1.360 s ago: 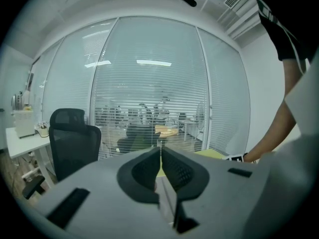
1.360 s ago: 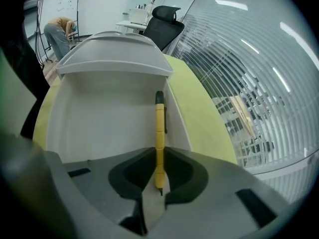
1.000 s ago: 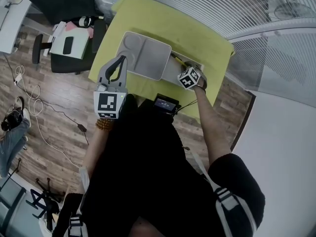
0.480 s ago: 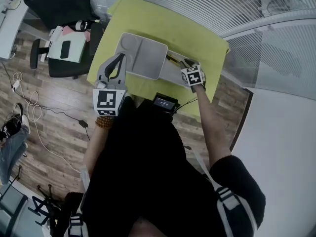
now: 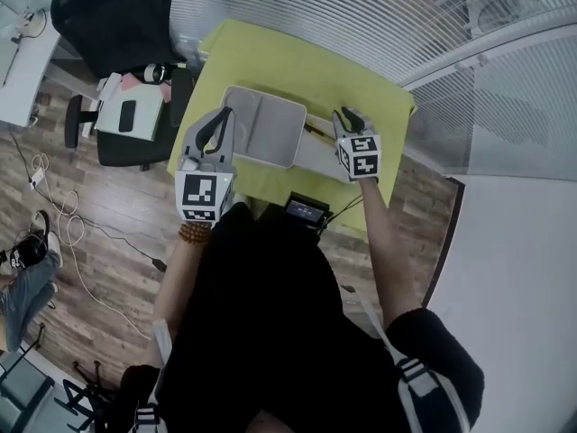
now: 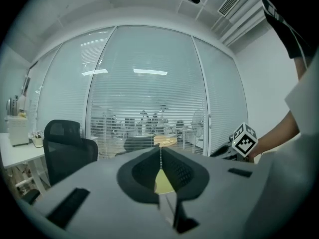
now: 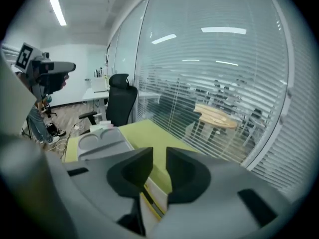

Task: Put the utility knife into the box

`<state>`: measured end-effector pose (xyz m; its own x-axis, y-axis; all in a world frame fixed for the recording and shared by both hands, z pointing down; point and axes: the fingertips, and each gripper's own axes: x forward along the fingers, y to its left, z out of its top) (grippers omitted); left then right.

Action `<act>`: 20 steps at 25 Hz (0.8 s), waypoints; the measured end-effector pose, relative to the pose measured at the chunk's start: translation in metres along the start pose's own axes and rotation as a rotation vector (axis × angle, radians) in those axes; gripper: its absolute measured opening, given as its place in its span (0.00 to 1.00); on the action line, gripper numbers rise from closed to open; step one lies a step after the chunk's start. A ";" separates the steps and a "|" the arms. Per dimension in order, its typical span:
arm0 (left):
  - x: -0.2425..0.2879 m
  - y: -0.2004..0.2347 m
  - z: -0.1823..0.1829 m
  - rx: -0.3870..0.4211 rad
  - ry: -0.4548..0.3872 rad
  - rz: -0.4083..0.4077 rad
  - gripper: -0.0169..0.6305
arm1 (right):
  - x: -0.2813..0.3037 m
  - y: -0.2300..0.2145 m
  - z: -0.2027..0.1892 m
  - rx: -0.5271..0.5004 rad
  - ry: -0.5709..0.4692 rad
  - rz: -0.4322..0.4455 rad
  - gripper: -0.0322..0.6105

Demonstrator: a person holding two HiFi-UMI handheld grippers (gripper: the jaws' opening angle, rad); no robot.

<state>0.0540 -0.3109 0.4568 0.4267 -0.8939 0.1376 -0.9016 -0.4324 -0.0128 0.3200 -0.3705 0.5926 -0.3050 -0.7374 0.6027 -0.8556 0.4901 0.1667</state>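
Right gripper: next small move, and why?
Probably lower the right gripper so its jaws straddle the utility knife, then close. Its jaws stand apart with nothing between them, and the knife lies just below them on a pale flat piece beside the grey compartmented box. The left gripper is shut and empty over by the box's other side.

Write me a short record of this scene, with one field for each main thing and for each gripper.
table: yellow-green top, beside a glass wall with blinds
box: grey and white, lies on the table
knife: yellow and black, at the box's right part; cannot tell whether it is inside
left gripper: fingers shut, holds nothing, at the box's left side
right gripper: fingers apart, nothing between them, above the knife
chair: black, left of the table
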 end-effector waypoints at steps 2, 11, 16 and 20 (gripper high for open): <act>0.004 0.001 0.011 0.010 -0.010 0.006 0.06 | -0.015 0.001 0.032 0.009 -0.083 -0.006 0.17; 0.004 -0.015 0.067 0.049 -0.091 0.063 0.06 | -0.094 0.021 0.151 -0.013 -0.444 0.012 0.16; -0.018 -0.027 0.075 0.043 -0.066 0.140 0.06 | -0.132 0.025 0.165 0.013 -0.529 0.045 0.14; -0.034 -0.020 0.059 0.046 -0.041 0.195 0.06 | -0.137 0.047 0.162 0.003 -0.565 0.048 0.13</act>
<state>0.0617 -0.2786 0.3937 0.2478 -0.9648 0.0877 -0.9636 -0.2548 -0.0806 0.2536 -0.3220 0.3919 -0.5197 -0.8488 0.0978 -0.8360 0.5287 0.1466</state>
